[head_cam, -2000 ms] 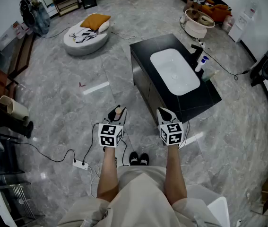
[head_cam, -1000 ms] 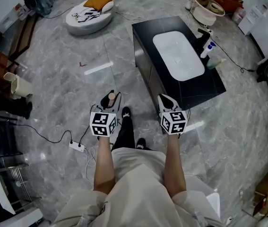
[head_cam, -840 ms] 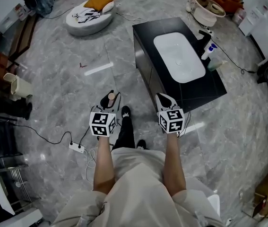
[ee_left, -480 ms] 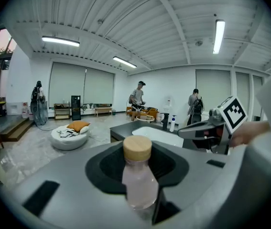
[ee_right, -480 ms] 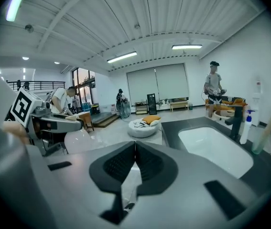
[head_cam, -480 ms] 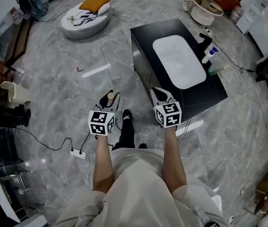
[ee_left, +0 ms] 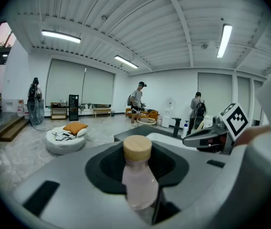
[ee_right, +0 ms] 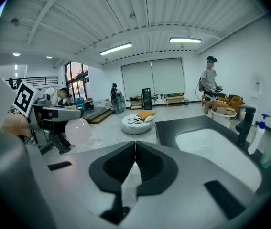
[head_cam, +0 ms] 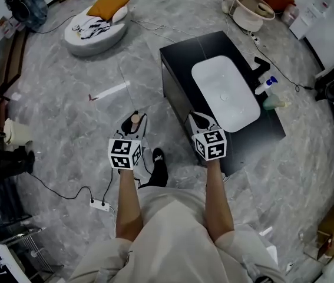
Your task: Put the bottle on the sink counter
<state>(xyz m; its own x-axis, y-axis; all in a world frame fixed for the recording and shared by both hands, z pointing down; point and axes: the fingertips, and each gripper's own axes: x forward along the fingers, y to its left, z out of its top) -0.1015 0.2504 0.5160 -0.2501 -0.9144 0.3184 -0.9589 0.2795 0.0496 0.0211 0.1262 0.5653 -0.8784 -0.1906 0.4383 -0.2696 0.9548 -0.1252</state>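
Left gripper [head_cam: 132, 122] is clamping, jaws about half closed, on a small pale pink translucent bottle [ee_left: 138, 185] with a round tan wood-coloured cap [ee_left: 137, 149]. I'm holding it upright, the pads pressing on the rounded body and the neck and cap poking up above the jaws.

I'm judging this one light and probably plastic. The wall looks smooth and curved, so it could slip or twist if I loosen off. The fat part of the body below the shoulder looks like the right place to hold, and that's where I'm gripping. What, if anything, is inside I cannot tell.

I'm looking past the bottle at the black sink counter [head_cam: 181, 52], ahead and to the right of this tool, with its white basin [head_cam: 225, 93] set in the top. I'm picking the bare black strip at the near end as the landing spot.

Over on the other side, the right gripper [head_cam: 201, 121] is hanging empty beside the counter's near corner, jaws pressed together.
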